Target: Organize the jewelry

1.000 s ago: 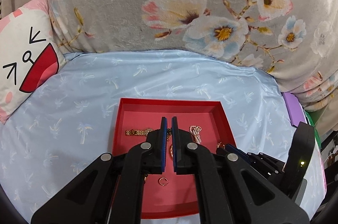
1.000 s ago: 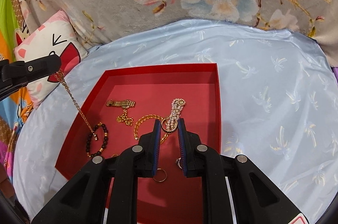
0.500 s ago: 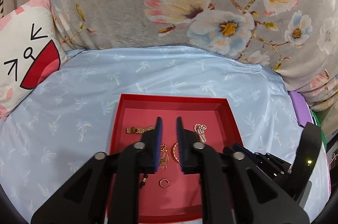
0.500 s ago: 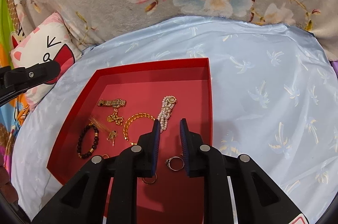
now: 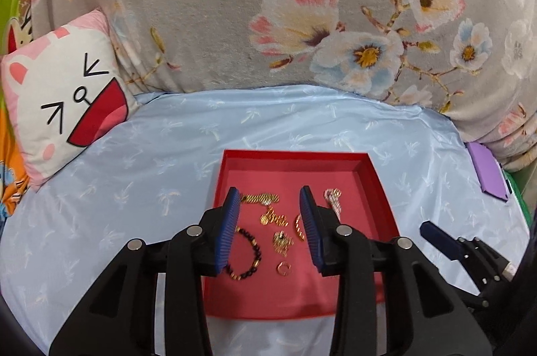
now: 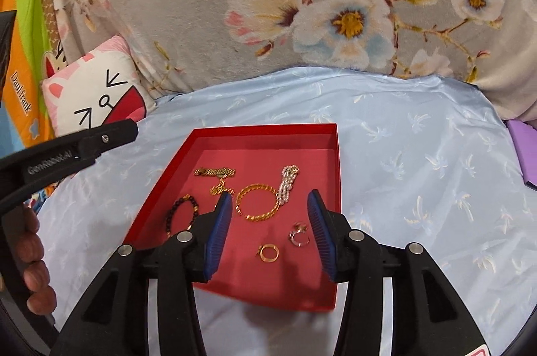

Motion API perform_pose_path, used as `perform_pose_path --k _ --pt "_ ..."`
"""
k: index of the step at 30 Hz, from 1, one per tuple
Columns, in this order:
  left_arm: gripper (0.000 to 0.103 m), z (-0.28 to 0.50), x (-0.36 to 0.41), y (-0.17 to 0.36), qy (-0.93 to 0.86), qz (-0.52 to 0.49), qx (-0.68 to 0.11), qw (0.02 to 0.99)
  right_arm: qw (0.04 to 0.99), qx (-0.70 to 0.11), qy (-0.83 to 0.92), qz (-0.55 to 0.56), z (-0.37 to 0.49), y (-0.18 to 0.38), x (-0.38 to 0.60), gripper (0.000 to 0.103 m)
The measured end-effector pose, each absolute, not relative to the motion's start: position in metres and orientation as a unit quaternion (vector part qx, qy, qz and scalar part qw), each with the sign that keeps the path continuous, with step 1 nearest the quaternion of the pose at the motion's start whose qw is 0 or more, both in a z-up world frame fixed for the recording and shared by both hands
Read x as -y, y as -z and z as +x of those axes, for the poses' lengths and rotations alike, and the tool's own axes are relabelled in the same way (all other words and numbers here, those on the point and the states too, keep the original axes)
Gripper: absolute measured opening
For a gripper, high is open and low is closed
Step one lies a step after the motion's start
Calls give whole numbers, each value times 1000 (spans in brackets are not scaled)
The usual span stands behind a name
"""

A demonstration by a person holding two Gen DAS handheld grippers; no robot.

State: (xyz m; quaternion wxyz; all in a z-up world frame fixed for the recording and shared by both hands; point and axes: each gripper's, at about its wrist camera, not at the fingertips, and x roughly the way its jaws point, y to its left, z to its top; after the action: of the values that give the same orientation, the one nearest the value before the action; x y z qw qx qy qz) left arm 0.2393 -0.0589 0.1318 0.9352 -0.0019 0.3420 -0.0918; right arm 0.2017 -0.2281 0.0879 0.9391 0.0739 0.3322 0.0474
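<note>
A red tray [image 6: 336, 154] sits on a pale blue sheet [image 6: 419, 188], and all the jewelry lies loose on its floor. Toward the far edge of the tray is a short gold chain [image 6: 214, 171], with a small gold pendant [image 6: 220, 187] just in front of it. Near the middle lies a gold bracelet [image 6: 258, 201], and a pearl strand [image 6: 288, 185] touches its right side. By the left edge is a dark bead bracelet [image 6: 183, 213]. Closer to the near edge are a gold ring [image 6: 268, 253] and, just beside it to the right, a silver ring [image 6: 298, 235]. In the left wrist view a small heap of gold chain [image 5: 283, 241] lies in the middle of the tray, beside the bead bracelet.

The right tongs [image 6: 270, 232] hang over the near half of the tray with the jaws spread wide, holding nothing. The left tongs [image 5: 271, 226] are likewise wide apart and empty above the tray's middle.

Beyond the sheet rises a grey flowered blanket [image 6: 268, 3]. A cartoon cat pillow [image 5: 67, 94] leans at the sheet's far left corner, and a purple box [image 5: 488, 169] lies at its right edge.
</note>
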Motion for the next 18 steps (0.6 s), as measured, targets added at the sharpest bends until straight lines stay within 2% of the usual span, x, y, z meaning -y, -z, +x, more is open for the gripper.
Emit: perform_pose_path --k 18 --pt "35 148 34 -60 58 1 -405 912 923 -367 -24 112 109 -60 217 55"
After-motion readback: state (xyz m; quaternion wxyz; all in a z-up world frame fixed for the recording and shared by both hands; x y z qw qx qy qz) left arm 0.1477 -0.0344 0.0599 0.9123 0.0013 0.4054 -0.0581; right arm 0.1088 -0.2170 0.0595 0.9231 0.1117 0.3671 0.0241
